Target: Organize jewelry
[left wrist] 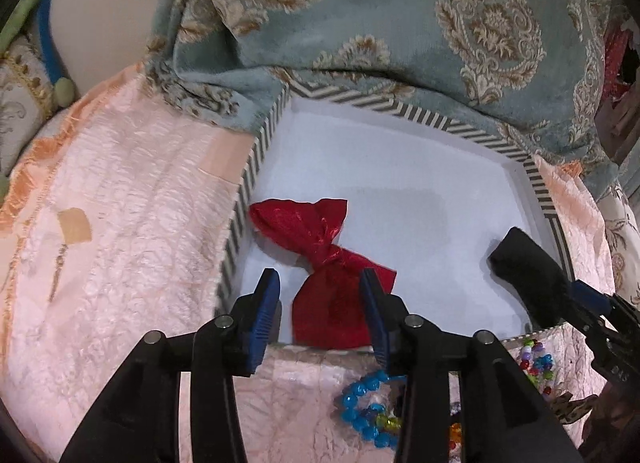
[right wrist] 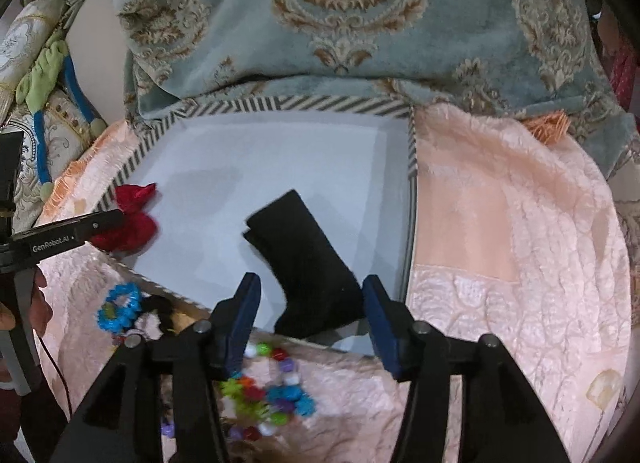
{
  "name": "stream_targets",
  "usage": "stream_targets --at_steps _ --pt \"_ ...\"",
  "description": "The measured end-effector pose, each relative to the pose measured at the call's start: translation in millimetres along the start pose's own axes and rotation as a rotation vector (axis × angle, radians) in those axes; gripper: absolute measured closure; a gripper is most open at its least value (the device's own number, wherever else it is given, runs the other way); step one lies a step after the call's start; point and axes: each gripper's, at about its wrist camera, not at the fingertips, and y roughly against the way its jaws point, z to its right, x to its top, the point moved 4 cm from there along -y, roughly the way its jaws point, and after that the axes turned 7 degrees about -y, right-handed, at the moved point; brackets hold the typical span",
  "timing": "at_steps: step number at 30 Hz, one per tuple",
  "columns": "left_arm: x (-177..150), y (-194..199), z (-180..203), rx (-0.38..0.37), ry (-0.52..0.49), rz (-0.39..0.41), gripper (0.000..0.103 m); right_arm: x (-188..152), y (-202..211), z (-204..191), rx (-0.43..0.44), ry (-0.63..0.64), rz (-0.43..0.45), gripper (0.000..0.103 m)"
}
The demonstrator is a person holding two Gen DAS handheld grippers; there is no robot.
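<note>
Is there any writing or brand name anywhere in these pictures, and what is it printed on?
"GenRobot.AI": white letters on the side of the black left gripper, seen in the right wrist view.
A few pale embossed characters on the black right gripper in the left wrist view: too small and blurred to read.
No writing shows on the striped box, the red pouch, the black pouch or the beads.

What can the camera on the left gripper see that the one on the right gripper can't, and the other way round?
Only the left view shows the red pouch whole, lying between the open left gripper. Only the right view shows the black pouch whole, between the open right gripper, and most of the multicoloured bead pile. Both show the striped-edge box, both pouches inside it, the blue bead bracelet on the pink quilt, and the patterned teal blanket.
</note>
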Motion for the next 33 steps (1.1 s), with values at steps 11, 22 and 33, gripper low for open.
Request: stream_targets --at_steps 11,22,33 --pt "-15.6 55.0 9.9 0.027 -0.028 0.095 0.078 -17.0 59.5 -26.8 0.011 -0.023 0.086 0.045" --pt "-41.1 100.7 16.9 0.017 -0.02 0.144 0.078 -42.9 115.3 -61.0 0.026 0.017 0.167 0.038" --pt "-59.0 133.8 18.6 0.071 -0.037 0.196 0.078 -59.4 133.6 -69.6 0.02 0.023 0.172 0.038"
